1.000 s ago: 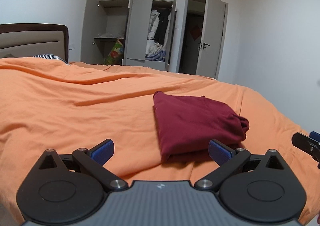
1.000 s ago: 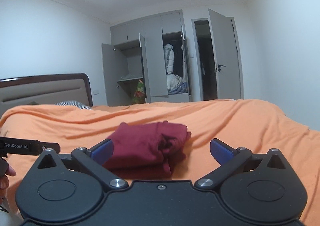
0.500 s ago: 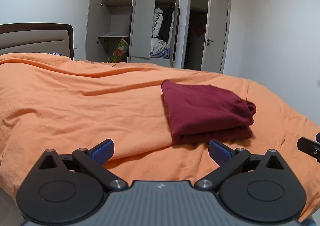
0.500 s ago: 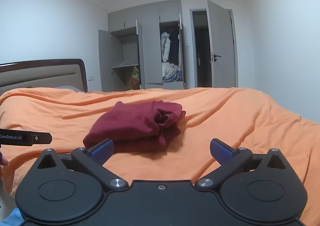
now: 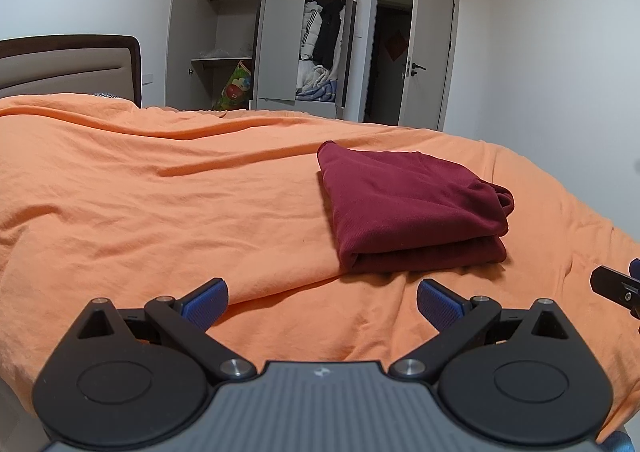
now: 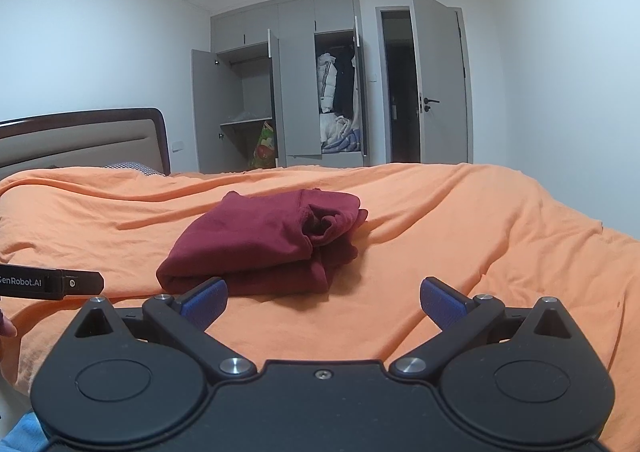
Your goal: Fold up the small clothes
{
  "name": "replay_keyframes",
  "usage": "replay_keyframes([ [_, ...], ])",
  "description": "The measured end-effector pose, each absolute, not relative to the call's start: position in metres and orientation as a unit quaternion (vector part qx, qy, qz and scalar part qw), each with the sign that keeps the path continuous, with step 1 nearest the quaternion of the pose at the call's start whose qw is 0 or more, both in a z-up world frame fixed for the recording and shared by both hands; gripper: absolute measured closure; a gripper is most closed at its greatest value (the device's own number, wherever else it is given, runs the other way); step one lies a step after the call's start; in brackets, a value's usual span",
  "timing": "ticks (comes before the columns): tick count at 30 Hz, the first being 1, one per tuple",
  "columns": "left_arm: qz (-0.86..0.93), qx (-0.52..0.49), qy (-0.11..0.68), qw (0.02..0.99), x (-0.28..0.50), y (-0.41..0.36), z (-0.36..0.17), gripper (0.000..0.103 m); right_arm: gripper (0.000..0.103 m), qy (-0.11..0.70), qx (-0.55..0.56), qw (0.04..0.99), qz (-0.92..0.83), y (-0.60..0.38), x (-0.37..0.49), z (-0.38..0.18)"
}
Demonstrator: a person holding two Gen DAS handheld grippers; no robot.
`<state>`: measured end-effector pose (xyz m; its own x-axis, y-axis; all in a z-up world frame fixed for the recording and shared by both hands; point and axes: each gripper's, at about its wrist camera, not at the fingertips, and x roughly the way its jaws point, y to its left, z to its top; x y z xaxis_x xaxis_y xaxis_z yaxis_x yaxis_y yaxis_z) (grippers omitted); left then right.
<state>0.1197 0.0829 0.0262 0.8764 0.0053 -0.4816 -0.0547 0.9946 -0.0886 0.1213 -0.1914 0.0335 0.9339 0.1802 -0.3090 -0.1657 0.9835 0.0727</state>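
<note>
A dark red cloth (image 5: 412, 207) lies folded in a neat pile on the big bed with the orange blanket (image 5: 160, 203). It sits on the side of the bed nearest the two claws, a bit in from the edge, with its open ends toward the foot end of the bed.

The left claw (image 5: 322, 302) is spread wide and holds nothing. It hangs over the near edge of the bed, just short of the cloth. The right claw (image 6: 323, 302) is spread wide too, with nothing in it, and it is close to the cloth but not touching.

Behind the bed a grey wardrobe (image 6: 288, 91) stands with its doors open. Coats hang inside. The room door (image 6: 440, 79) beside it is open.
</note>
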Motion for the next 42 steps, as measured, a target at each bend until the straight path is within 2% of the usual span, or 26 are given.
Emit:
replay_keyframes([
  [42,0.02,-0.052,0.265,0.963,0.1286,0.0837,0.0173,0.0,0.001,0.175,0.023,0.98,0.089,-0.1895,0.1304,0.025],
])
